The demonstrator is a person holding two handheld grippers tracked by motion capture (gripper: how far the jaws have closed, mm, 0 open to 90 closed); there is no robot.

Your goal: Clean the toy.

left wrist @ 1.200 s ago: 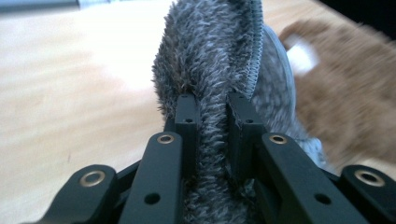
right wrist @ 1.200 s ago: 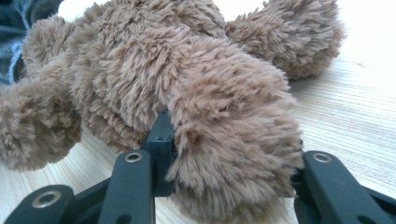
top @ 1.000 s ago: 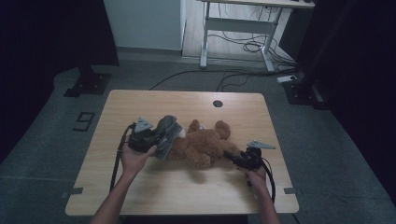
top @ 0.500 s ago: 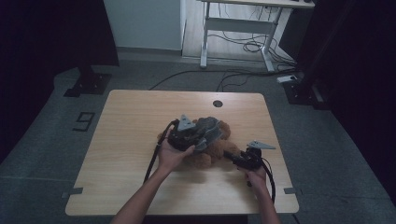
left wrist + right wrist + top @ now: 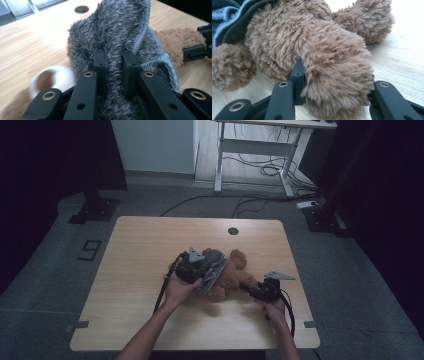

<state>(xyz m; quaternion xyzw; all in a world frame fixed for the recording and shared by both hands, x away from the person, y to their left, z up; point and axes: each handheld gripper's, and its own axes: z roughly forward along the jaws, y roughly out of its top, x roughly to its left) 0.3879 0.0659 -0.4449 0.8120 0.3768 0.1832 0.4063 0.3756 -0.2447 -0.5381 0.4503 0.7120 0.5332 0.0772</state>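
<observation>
Lying across the table (image 5: 140, 255) middle, teddy bear (image 5: 235, 272) ran left to right, head under grey cloth (image 5: 117, 32), my left gripper (image 5: 113, 66) clamped on that cloth, right gripper (image 5: 334, 85) clamped on a leg.

On the wooden table (image 5: 150, 250), a brown teddy bear (image 5: 231, 277) lies right of the middle, nearer the front edge than the far one. The left gripper (image 5: 202, 266), in the person's left hand (image 5: 179, 289), sits on the bear's left side with a grey fleece garment (image 5: 215, 267) bunched against it. The right gripper (image 5: 250, 289), in the right hand (image 5: 274, 309) near the front right corner, points left at the bear's lower right part.
</observation>
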